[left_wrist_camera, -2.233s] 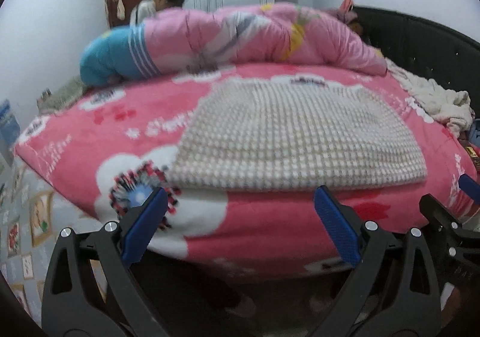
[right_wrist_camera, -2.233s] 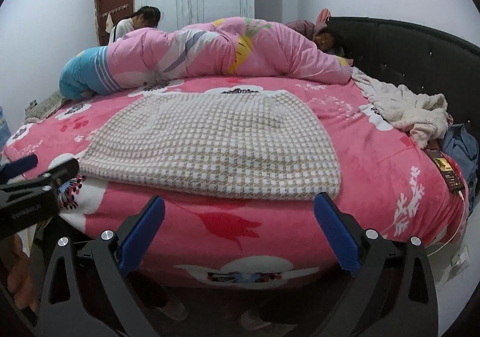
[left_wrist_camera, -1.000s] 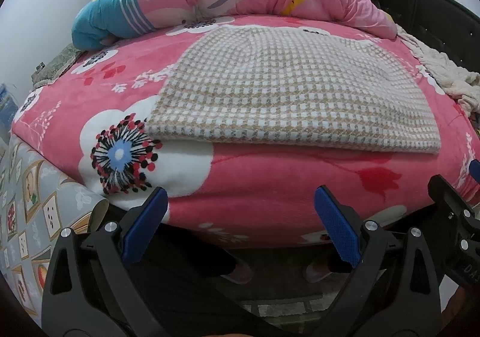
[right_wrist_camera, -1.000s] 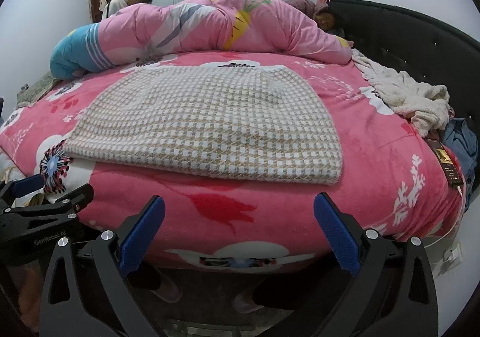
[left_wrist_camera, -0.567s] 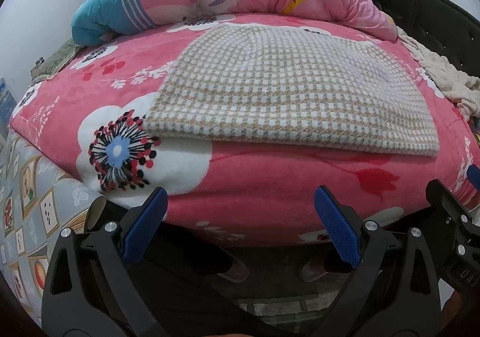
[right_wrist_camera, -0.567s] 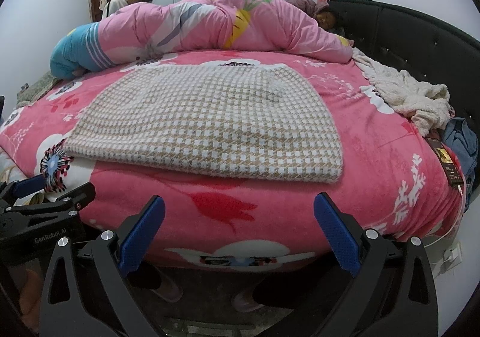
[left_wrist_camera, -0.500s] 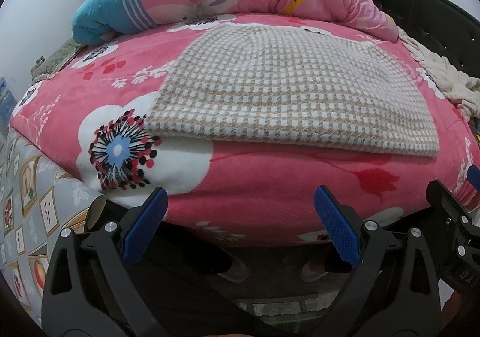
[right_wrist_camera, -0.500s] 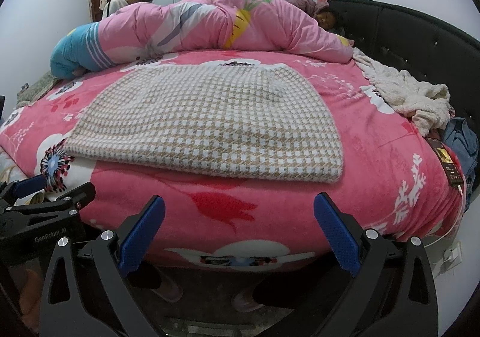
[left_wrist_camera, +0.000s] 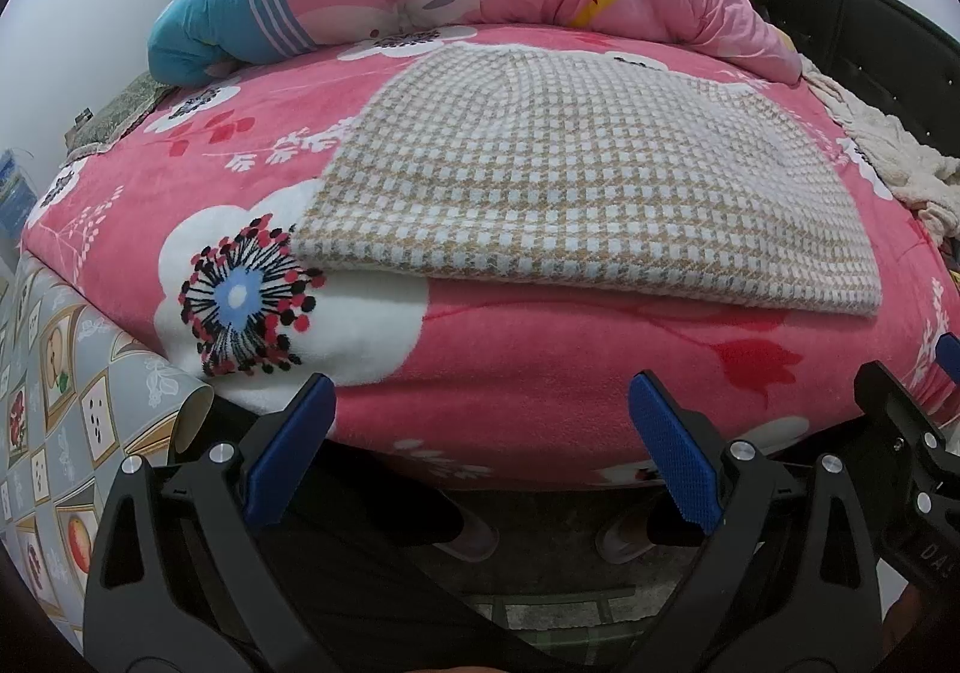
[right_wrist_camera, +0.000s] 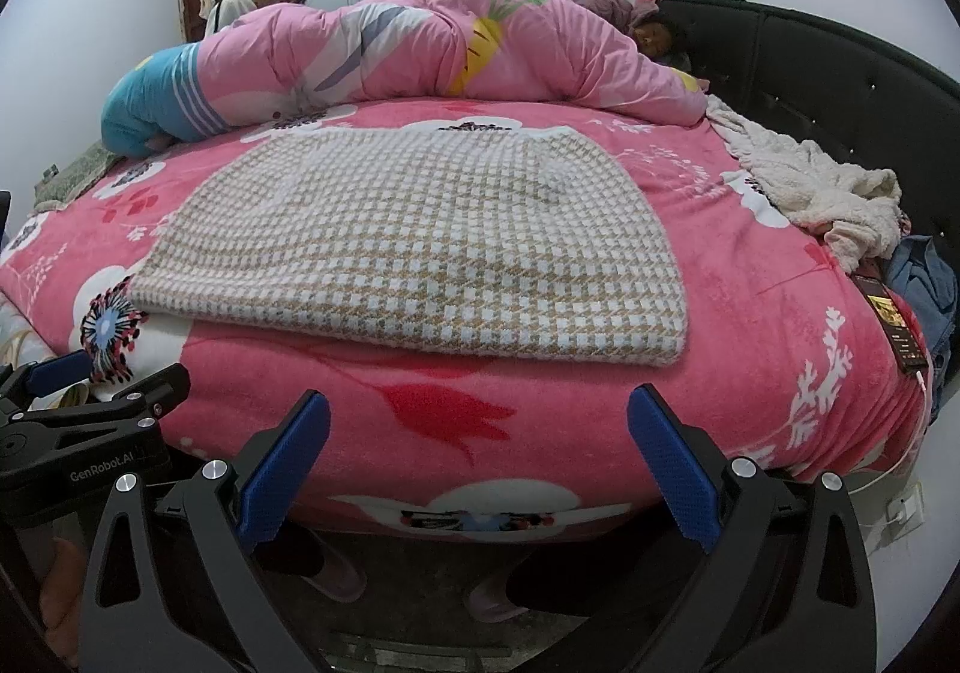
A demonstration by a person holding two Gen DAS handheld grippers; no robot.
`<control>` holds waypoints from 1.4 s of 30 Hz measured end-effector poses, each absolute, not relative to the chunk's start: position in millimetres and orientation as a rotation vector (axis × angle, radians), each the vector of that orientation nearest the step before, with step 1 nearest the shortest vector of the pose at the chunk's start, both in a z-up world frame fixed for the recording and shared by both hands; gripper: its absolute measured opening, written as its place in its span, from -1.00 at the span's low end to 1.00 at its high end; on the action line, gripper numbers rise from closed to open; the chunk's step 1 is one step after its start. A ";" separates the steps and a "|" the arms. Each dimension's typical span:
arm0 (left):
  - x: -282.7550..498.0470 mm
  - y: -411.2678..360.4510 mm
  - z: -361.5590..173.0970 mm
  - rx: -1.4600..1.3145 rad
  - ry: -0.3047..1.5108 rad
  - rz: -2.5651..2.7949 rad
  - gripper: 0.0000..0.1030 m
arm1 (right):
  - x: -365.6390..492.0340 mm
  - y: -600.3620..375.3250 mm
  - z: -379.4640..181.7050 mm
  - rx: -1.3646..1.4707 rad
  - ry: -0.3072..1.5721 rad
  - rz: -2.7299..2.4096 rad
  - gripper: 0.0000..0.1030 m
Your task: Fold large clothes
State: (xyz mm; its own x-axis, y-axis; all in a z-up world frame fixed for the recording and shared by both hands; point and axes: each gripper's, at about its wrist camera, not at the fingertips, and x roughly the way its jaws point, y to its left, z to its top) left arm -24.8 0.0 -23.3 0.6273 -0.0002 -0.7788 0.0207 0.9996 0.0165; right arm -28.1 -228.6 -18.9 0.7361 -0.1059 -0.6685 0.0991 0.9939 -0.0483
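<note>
Beige-and-white houndstooth knit garment, laid flat near the front edge of the pink floral bed blanket. Left gripper and right gripper are held wide open, empty.

"GenRobot.AI" on the left gripper body, right wrist view.

Bed: near edge open before folded garment; rolled quilt blocks far side; cream blanket crowds headboard side.
</note>
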 end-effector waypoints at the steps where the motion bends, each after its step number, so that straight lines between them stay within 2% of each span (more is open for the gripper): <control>1: -24.9 -0.2 -23.2 0.025 0.892 -0.011 0.84 | -28.3 -228.8 -18.9 -0.010 0.734 -0.113 0.87; 42: -25.6 0.8 -22.5 0.019 0.890 -0.002 0.84 | -26.0 -231.6 -19.8 -0.020 0.742 -0.093 0.88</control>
State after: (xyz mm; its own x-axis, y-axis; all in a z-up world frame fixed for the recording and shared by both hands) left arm -25.6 0.8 -22.5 0.6294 0.0059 -0.7771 0.0099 0.9998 0.0157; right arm -26.0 -231.6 -19.8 0.7333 -0.0913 -0.6738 0.0772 0.9957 -0.0509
